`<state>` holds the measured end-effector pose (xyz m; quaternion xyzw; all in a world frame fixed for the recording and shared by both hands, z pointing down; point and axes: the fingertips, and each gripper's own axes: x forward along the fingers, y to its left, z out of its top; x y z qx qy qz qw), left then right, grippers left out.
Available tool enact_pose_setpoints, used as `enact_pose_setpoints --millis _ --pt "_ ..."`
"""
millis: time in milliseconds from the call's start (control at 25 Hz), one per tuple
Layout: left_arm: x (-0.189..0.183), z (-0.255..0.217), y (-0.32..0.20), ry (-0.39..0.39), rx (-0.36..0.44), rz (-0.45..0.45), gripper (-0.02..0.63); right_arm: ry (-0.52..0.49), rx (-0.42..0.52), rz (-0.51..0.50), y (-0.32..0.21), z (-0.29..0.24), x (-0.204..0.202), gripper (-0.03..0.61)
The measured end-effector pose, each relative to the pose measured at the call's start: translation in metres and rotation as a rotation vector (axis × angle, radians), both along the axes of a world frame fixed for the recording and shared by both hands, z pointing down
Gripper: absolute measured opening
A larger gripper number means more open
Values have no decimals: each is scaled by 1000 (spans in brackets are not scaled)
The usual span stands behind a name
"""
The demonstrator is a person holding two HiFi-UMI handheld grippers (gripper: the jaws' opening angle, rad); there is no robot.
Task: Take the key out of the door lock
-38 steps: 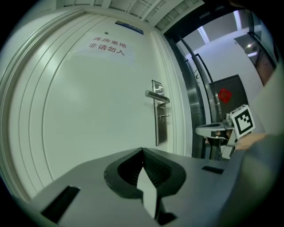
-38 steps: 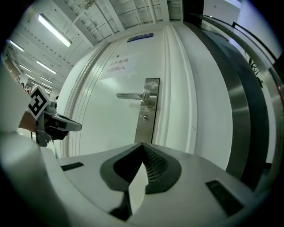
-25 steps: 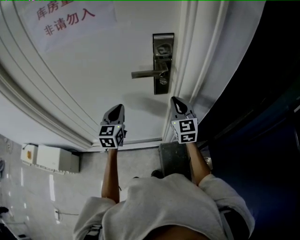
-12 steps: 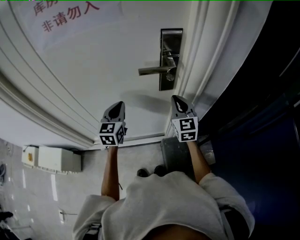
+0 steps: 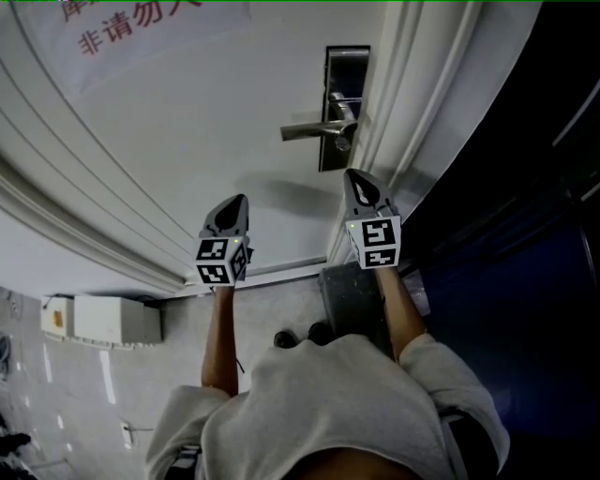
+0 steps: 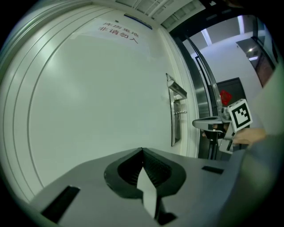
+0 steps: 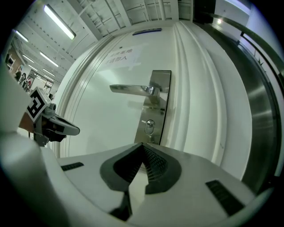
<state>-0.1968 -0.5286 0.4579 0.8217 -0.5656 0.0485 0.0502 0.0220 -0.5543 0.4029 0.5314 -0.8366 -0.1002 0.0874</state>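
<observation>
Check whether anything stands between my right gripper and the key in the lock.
Nothing visible does. The right gripper, jaws shut and empty, points at open air before the key; the door handle sits above that line, not across it.

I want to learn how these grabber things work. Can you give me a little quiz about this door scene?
1. True or false: the left tongs gape wide open.
2. Which is nearer the lock: A left tongs, B right tongs?
3. What paper thing is stuck on the door?
Key: 1 false, they are shut. 2 B. 3 a sign.
</observation>
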Motion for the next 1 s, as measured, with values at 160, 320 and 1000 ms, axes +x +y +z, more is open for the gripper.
enact_pose_setpoints --millis 160,320,1000 --pt "2 0 -1 -2 1 10 18 39 37 -2 -1 -13 -1 23" --pt "5 2 -1 0 -2 21 18 136 87 3 -4 -23 -3 23" --pt "12 6 -7 22 -8 57 18 1145 462 93 -1 -15 -20 23"
